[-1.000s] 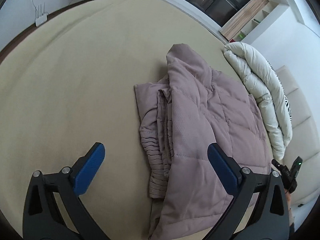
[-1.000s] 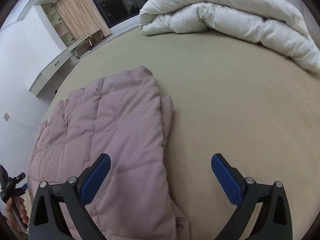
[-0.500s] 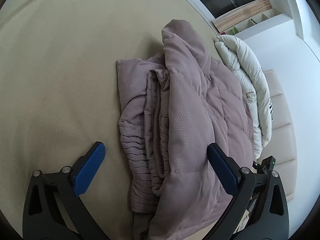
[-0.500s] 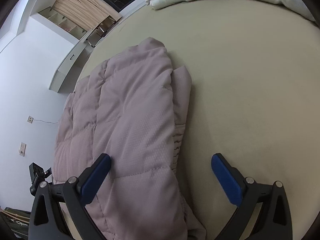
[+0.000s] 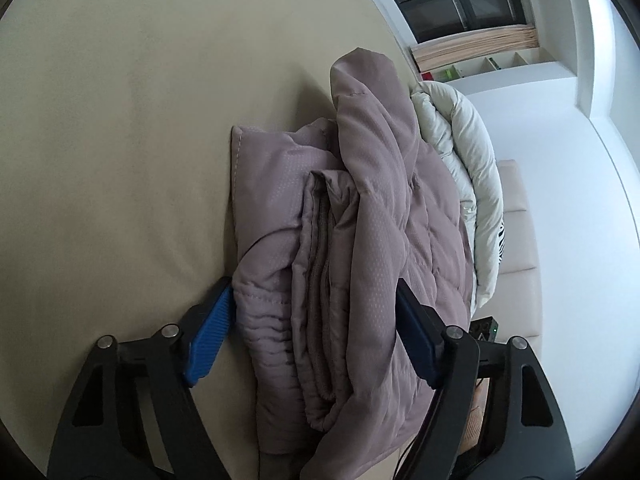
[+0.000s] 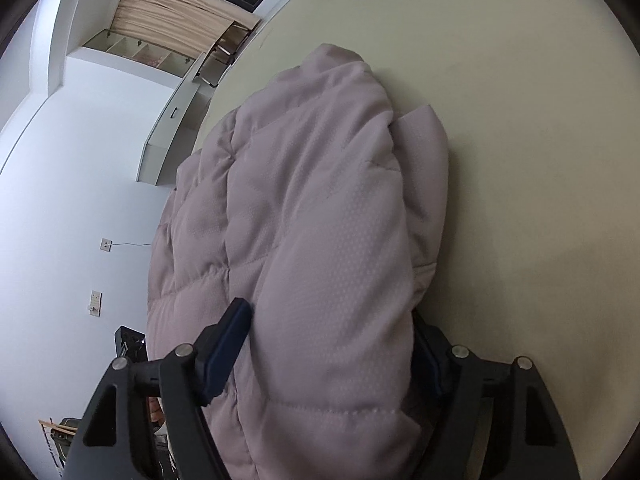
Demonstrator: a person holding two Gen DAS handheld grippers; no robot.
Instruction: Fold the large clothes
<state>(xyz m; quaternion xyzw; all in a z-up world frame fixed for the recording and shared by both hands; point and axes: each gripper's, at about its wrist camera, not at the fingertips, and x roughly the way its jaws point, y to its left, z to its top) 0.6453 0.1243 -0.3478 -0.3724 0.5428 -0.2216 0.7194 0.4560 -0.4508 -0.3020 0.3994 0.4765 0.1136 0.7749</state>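
Observation:
A mauve quilted puffer jacket (image 5: 360, 240) lies folded in thick layers on the beige bed (image 5: 120, 140). My left gripper (image 5: 312, 332) straddles the near end of the folded stack, its blue fingers (image 5: 210, 338) pressing in on both sides of the layers. In the right wrist view the same jacket (image 6: 312, 220) fills the middle. My right gripper (image 6: 332, 348) straddles its other end, with one blue finger (image 6: 228, 354) on the left side and the other mostly hidden behind the fabric. Both grippers have closed partway onto the jacket.
A rolled white duvet (image 5: 468, 184) lies beyond the jacket along the bed's far side, by a cream headboard (image 5: 520, 240). Dark windows, curtains and shelves (image 6: 168, 32) line the wall. A black device (image 6: 130, 340) stands beyond the bed edge.
Both grippers have moved forward onto the jacket's ends and narrowed from wide open until their fingers press the folded layers. The views have tilted as they came in low.

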